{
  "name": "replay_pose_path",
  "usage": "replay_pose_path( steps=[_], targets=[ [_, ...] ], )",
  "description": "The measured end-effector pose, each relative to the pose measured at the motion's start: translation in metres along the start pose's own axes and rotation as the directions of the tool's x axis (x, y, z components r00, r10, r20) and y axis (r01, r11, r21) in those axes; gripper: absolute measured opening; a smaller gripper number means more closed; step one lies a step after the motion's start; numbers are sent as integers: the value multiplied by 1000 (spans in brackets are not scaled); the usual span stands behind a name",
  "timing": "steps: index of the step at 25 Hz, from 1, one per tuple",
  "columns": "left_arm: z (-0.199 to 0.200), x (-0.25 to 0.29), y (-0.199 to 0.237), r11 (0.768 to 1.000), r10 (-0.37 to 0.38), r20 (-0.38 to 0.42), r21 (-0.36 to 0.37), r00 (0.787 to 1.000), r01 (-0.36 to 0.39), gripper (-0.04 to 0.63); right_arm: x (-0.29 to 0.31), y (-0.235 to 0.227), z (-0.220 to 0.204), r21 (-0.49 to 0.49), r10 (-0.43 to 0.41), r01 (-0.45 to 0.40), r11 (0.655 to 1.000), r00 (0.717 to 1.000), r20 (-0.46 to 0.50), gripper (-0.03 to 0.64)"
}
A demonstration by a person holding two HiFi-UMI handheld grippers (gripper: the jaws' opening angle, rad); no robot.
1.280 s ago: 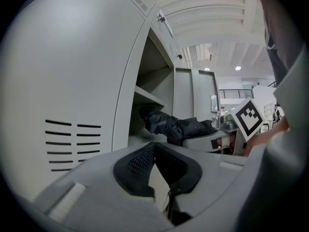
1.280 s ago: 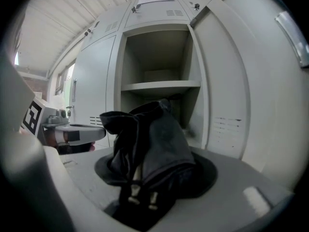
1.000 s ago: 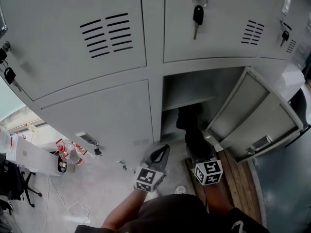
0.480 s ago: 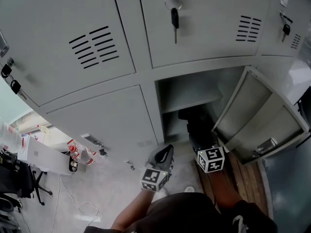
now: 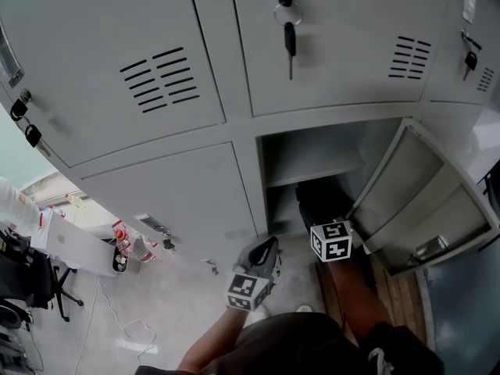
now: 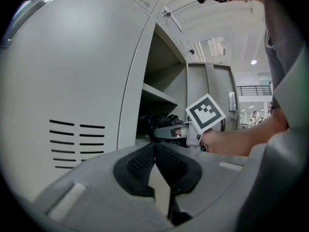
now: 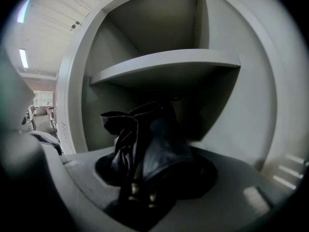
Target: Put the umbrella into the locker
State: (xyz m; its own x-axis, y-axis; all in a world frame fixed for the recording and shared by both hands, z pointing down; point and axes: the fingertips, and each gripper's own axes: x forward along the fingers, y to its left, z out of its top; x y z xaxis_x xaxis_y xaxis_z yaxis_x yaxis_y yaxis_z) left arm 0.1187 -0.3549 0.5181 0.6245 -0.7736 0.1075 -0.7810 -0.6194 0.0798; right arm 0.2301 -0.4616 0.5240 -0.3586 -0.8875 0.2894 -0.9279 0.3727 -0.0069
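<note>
Black fabric, bunched and folded, makes up the umbrella (image 7: 145, 139), which sits clamped between the jaws of the right gripper (image 7: 154, 178); the jaws stand fairly wide around its bundled cloth, and two small pale tips show low in the grip. Its front end reaches into the open compartment of the locker (image 7: 227, 110), in the lower space under the shelf (image 7: 164, 64); whether it rests on the compartment's bottom cannot be told. From the head view the dark bundle fills the lower part of the opening, with the marker cube just outside it and the person's forearm (image 5: 355, 291) behind. The compartment's door (image 5: 426, 201) is swung wide open to the right. Just beside, lower and to the left, the left gripper (image 6: 155, 153) hangs in front of the neighbouring closed door (image 5: 176, 194) with its jaws together and nothing between them. Above, a key (image 5: 290, 37) hangs from the lock of an upper door, and the door to its left has vent slots (image 5: 158, 79)
</note>
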Motion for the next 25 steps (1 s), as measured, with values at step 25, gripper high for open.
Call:
replay_pose_path(
  steps=[25],
  targets=[
    [2,3,1,1000,22,5,-5,1000,-22,5,74,-23,-31,-39,-58,49,998,963,-264,252]
  ],
)
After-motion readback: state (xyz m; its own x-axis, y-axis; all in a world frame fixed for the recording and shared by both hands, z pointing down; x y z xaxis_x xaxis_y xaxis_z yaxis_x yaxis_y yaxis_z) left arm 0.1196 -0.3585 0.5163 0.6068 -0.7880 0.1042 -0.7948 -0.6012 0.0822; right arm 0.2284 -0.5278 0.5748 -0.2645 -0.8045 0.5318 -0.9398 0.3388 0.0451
